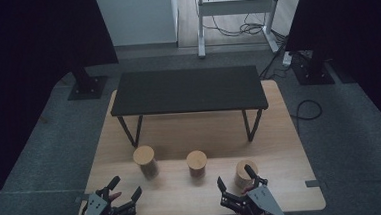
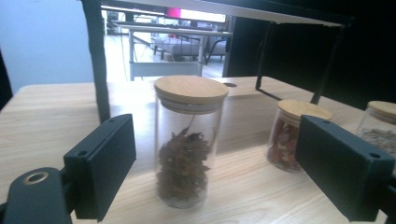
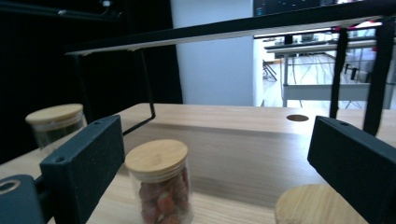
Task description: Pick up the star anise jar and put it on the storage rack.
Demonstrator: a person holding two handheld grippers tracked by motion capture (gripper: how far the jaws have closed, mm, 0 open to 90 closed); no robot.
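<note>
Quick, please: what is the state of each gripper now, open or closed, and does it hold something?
Left gripper: open, holds nothing; the tall jar stands beyond its jaws.
Right gripper: open, holds nothing.

We see three upright glass jars with round wooden lids in a row on the desk: left jar, middle jar, right jar.

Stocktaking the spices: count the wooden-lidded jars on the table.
3, in a row before the black shelf: left jar, middle jar, and right jar by the right hand-held gripper. None looks hidden.
</note>
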